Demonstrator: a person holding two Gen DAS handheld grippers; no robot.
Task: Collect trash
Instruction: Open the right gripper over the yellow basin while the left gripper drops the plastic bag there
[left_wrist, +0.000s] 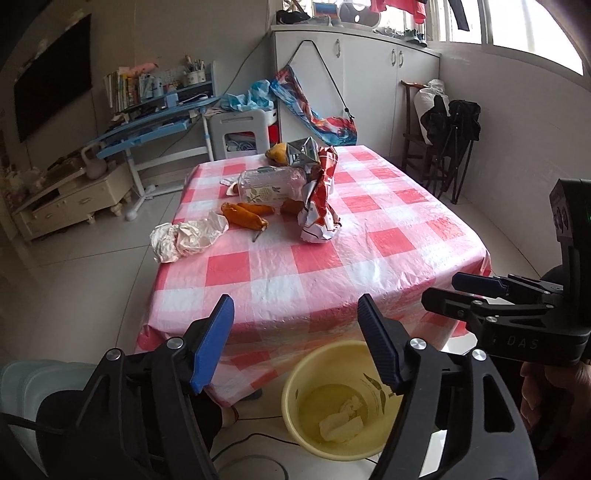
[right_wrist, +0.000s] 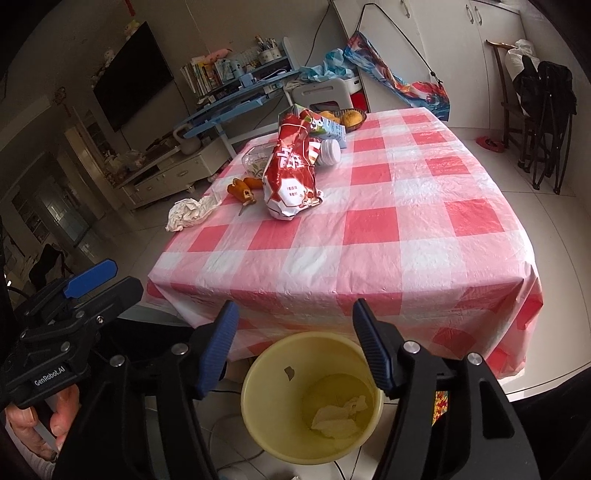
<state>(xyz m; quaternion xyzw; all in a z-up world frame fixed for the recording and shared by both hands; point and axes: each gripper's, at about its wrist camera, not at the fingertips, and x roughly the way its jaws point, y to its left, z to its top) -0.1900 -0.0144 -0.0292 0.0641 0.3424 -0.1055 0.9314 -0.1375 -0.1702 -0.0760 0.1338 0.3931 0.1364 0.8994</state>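
Early stage, by the look of it: one crumpled white wad (right_wrist: 340, 415) already down in the yellow bin (right_wrist: 258, 424) on the floor just in front of the bench (right_wrist: 406, 236), plus a small scrap stuck to the bin's inner wall; everything else still up on the checked cloth. Left tool (left_wrist: 295, 343) spread, nothing between the blue pads, hanging above the bin rim. Right tool (right_wrist: 295, 347) likewise spread and empty, over the bin mouth. Both hands free for a next pick, judging from that. Left on the bench, counted: one crumpled white paper wad (left_wrist: 188, 238) near the left edge; two orange corn cobs on sticks (left_wrist: 245, 216), possibly a third piece behind the bag, too hidden to be sure; one red snack bag (right_wrist: 291, 173) standing crumpled in the middle; one clear plastic jar (left_wrist: 269, 186) lying on its side, white lid; one drink carton (left_wrist: 301, 151); one small white scrap beside the jar. Dark bowl of yellow fruit (right_wrist: 349, 118) at the far end, probably not trash. Roughly one item in, about six or seven to go.
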